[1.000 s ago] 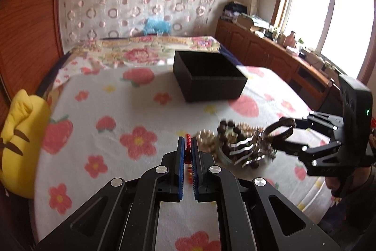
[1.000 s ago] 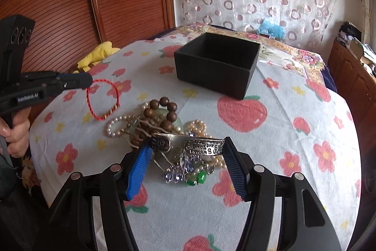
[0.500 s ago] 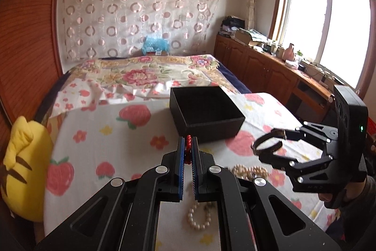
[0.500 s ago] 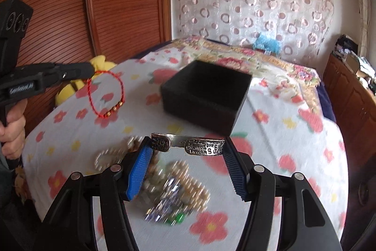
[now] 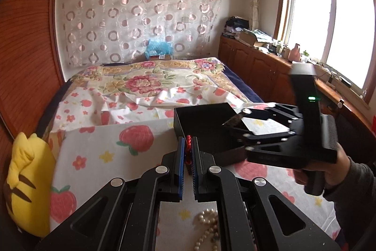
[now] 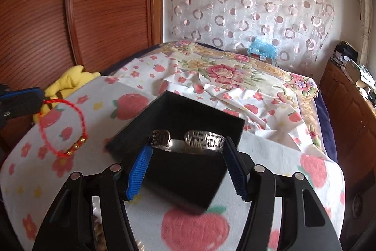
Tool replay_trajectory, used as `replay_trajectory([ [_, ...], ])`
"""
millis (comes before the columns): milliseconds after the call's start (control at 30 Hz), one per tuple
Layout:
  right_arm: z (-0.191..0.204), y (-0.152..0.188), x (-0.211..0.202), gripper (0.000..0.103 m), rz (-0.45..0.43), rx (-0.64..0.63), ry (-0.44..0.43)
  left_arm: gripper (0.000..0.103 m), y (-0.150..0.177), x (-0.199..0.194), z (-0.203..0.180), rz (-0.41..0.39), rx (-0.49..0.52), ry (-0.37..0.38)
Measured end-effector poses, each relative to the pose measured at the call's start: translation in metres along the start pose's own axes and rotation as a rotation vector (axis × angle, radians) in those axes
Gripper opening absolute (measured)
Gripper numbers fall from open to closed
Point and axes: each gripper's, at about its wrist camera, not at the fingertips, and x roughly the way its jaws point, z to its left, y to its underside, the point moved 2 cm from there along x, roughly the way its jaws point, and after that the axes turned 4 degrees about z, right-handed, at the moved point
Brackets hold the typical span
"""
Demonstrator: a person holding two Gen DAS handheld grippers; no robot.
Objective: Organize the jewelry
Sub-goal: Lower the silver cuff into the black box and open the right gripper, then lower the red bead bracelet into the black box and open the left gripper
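A black open box (image 6: 178, 133) stands on the strawberry-print tablecloth (image 6: 98, 109); it also shows in the left wrist view (image 5: 202, 119). My right gripper (image 6: 186, 148) is shut on a silver cuff bracelet (image 6: 204, 140) and holds it over the box. In the left wrist view the right gripper (image 5: 235, 121) reaches over the box from the right. My left gripper (image 5: 187, 147) is shut on a red string bracelet (image 5: 188, 145), just left of the box. The string loop with gold beads (image 6: 62, 128) hangs from the left gripper (image 6: 40, 98).
A pearl strand (image 5: 206, 229) lies on the cloth below my left gripper. A yellow plush toy (image 5: 25, 182) sits at the table's left edge. A bed with a floral cover (image 5: 150, 81) lies behind the table. Wooden cabinets (image 5: 258, 65) line the right wall.
Both grippers rose and moved forward from the jewelry pile towards the box. The right gripper now holds the cuff over the box. The left keeps the red string bracelet.
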Motion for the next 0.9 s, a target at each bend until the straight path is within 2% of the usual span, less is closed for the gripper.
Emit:
replay_trajectory([
  [67, -0.004, -0.002, 0.007, 0.065, 0.007, 0.009, -0.015, 0.005, -0.005, 0.005, -0.001, 0.003, 0.007, -0.006],
  [133, -0.009, -0.003, 0.008, 0.070, 0.008, 0.032, -0.042, 0.005, -0.009, 0.010, -0.001, 0.006, 0.008, -0.009],
  [300, -0.017, 0.003, -0.005, 0.071, -0.013, 0.058, -0.066, 0.005, -0.014, 0.018, -0.004, 0.004, 0.012, -0.004],
  [767, -0.026, 0.049, -0.045, 0.071, -0.021, 0.079, -0.029, 0.005, -0.040, 0.059, -0.036, 0.026, 0.058, 0.016],
  [900, -0.026, 0.064, -0.059, 0.071, -0.032, 0.103, -0.023, 0.008, -0.038, 0.065, -0.040, 0.042, 0.063, 0.019],
])
